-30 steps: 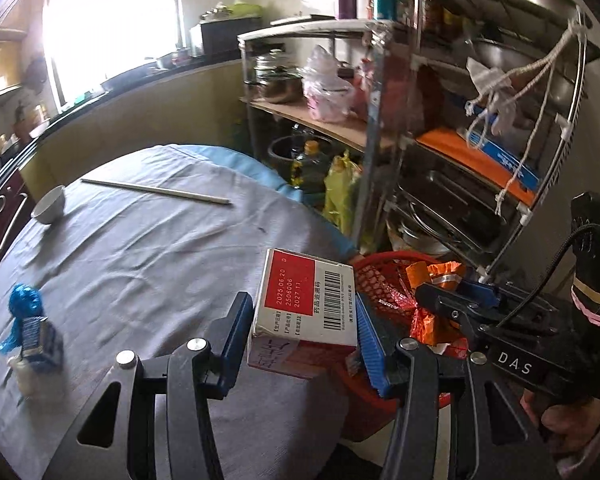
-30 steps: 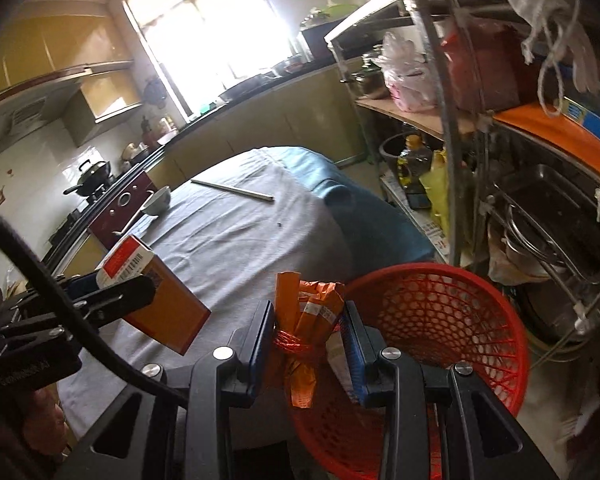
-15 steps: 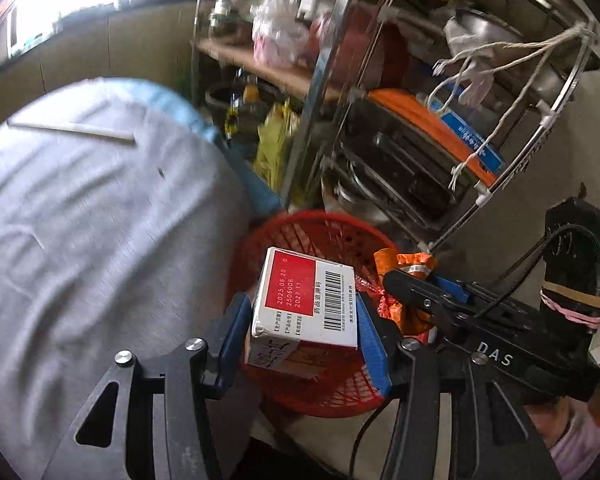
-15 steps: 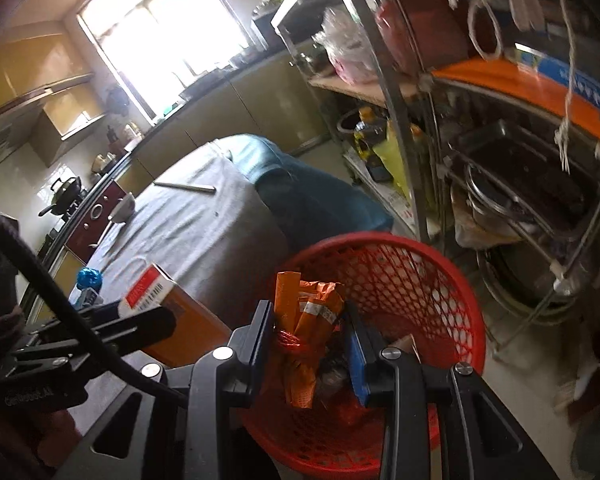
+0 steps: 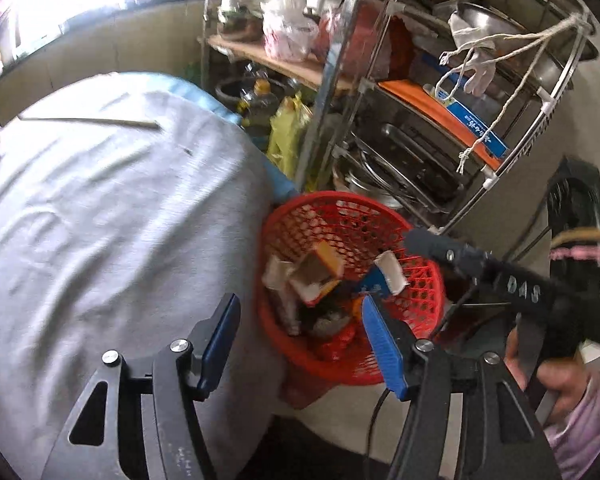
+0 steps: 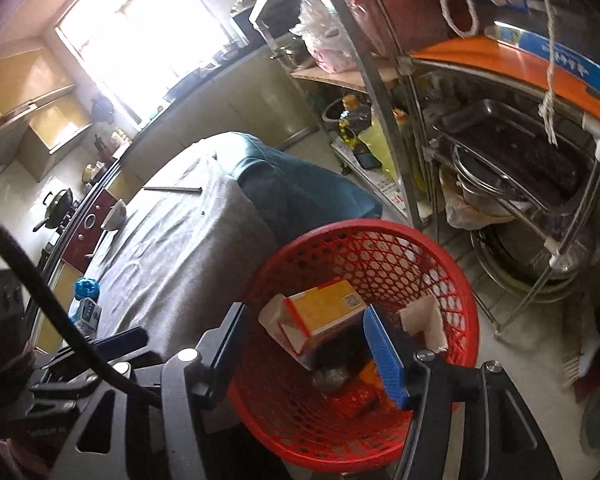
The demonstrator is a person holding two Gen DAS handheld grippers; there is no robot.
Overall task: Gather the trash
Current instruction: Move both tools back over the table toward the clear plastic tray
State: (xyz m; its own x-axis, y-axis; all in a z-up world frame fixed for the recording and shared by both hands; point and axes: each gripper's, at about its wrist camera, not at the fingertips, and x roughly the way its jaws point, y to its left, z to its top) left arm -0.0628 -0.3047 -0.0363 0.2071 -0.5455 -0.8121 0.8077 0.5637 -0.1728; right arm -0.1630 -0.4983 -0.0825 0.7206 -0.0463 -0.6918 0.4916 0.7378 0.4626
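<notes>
Left gripper (image 5: 298, 328) and right gripper (image 6: 302, 338), both above the round red plastic mesh basket (image 6: 432, 264) beside the grey-clothed table (image 6: 172, 248). Jaws of each are apart and opening, with nothing between the blue pads. The yellow-and-red cardboard carton (image 6: 320, 316) lies tilted inside the basket atop other wrappers; a white-edged scrap (image 5: 392, 270) sits near the rim.

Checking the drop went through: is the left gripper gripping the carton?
No: the carton lies in the red basket, nothing between the opening left gripper jaws.
</notes>
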